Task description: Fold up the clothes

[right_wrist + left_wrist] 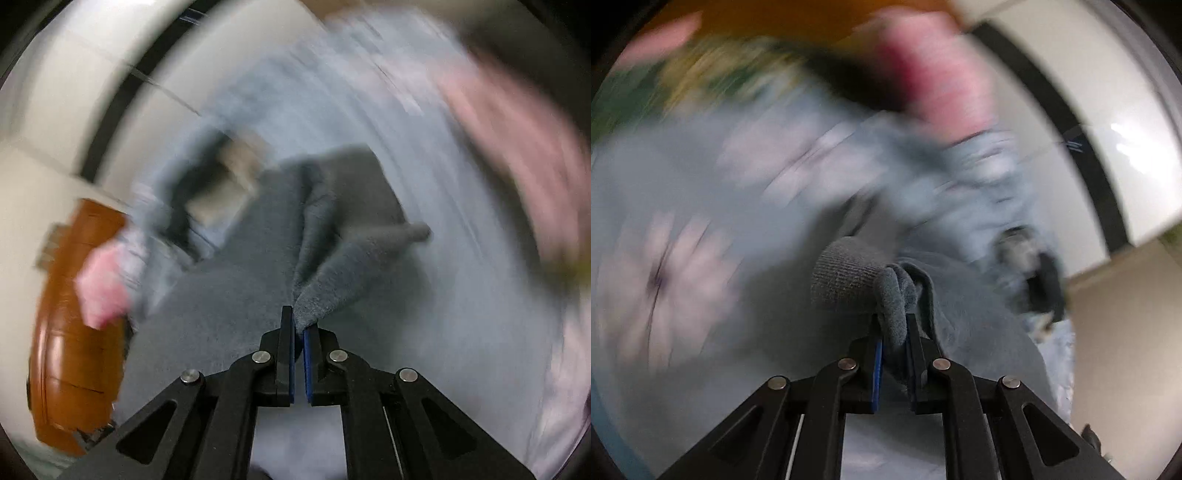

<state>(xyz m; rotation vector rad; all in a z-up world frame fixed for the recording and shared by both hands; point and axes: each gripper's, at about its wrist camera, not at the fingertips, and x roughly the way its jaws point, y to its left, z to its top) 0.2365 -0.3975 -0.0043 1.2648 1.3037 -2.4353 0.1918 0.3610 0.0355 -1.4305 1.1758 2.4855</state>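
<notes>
Left tool [894, 325] pinching grey garment [960, 317] — ribbed cuff bunched, right tool [299, 325] clamping its fuzzy edge

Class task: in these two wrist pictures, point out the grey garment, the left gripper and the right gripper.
grey garment [332, 295]: right wrist view, on the fleecy fold just above the fingertips.
left gripper [894, 325]: left wrist view, between the fingertips, shut on the bunched cloth.
right gripper [299, 321]: right wrist view, between the fingertips, pinching the cloth edge.
</notes>
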